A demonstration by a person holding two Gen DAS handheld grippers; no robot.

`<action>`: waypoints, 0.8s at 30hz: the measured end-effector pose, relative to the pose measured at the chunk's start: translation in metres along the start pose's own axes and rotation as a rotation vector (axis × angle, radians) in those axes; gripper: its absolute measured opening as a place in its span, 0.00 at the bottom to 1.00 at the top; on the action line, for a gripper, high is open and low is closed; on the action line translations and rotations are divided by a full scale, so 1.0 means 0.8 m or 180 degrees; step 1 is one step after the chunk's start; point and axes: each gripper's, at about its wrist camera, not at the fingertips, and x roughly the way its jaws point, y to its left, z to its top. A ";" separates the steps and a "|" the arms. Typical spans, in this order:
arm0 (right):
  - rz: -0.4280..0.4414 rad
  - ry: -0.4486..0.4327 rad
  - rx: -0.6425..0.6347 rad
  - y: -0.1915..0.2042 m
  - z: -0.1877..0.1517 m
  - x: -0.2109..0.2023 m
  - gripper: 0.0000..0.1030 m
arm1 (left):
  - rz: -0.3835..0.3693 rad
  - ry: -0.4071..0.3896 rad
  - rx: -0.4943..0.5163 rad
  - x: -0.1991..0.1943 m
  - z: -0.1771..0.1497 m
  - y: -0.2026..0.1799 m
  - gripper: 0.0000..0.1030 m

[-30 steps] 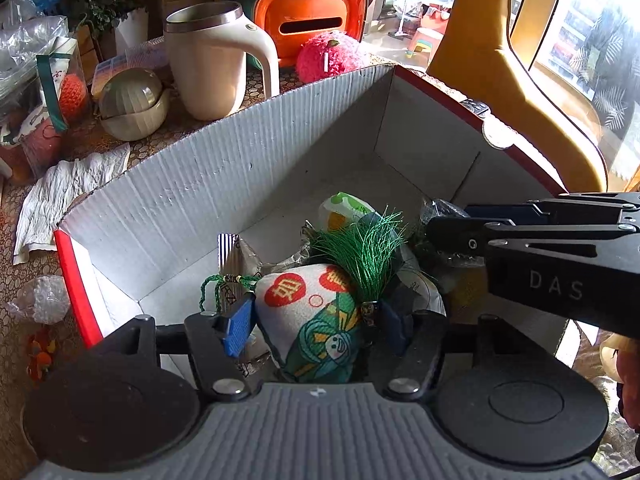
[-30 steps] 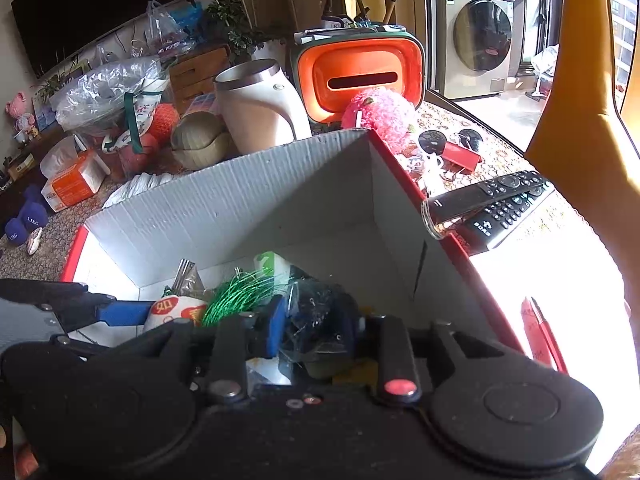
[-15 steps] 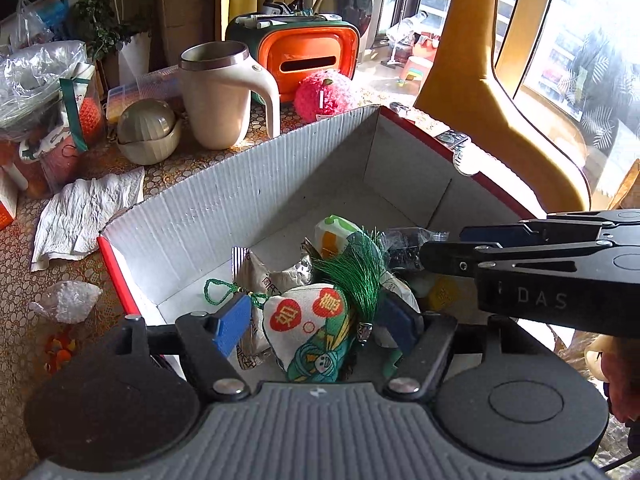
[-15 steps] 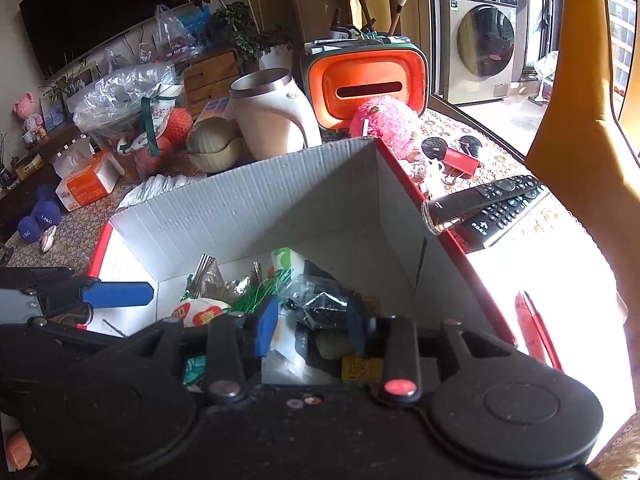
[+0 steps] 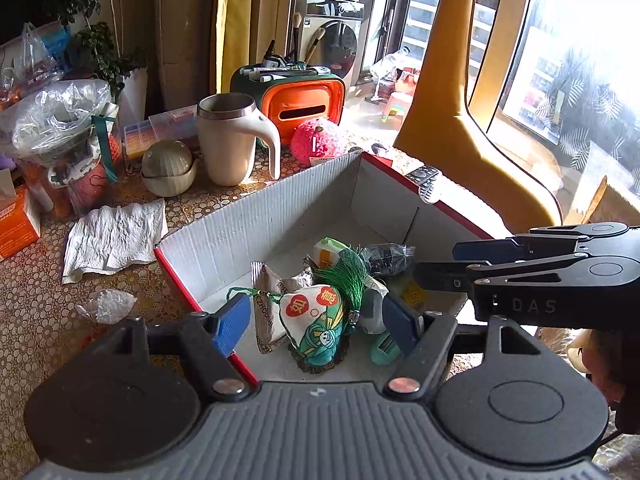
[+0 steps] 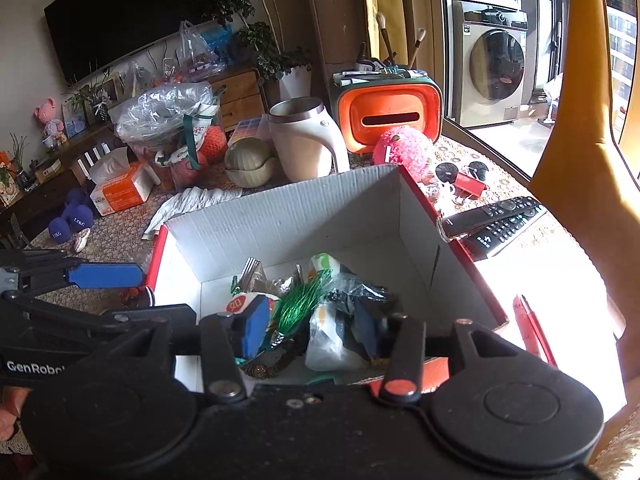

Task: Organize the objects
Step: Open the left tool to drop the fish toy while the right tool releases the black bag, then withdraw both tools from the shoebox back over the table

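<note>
Landmark: the red-edged white corrugated cardboard box [image 5: 280, 216], open-topped on the patterned table.

Left of its left wall lie a crumpled white paper towel [image 5: 114, 236] and a small clear plastic wad [image 5: 105, 305], both apart from the red rim.

Over the box's near-left corner hangs the left gripper [image 5: 316, 322], its blue-padded fingers [image 5: 232, 322] spread wide and holding nothing. Between them, on the box floor, sits the white-and-green printed cloth sachet with a green tassel [image 5: 318, 320], among foil packets and a clear bag; the floor toward the far wall is bare.

Behind the far wall stands a cream handled mug [image 5: 232, 144].

Over the near-right part, the right gripper [image 6: 310, 330] is parted, gripping nothing.

Against the right rim rest two black remote controls [image 6: 496, 220].
</note>
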 end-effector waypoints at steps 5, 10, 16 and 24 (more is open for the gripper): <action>0.0050 -0.0049 -0.0031 0.016 -0.005 -0.019 0.47 | 0.0007 -0.0062 -0.0074 -0.029 -0.009 0.017 0.70; 0.0088 -0.0087 -0.0054 0.030 -0.011 -0.033 0.54 | 0.0073 -0.0140 -0.0106 -0.059 -0.022 0.037 0.77; 0.0103 -0.0119 -0.0142 0.051 -0.026 -0.047 0.64 | 0.0134 -0.0172 -0.0180 -0.088 -0.043 0.064 0.79; 0.0189 -0.0095 -0.0219 0.081 -0.040 -0.053 0.76 | 0.0202 -0.0211 -0.0245 -0.119 -0.070 0.094 0.83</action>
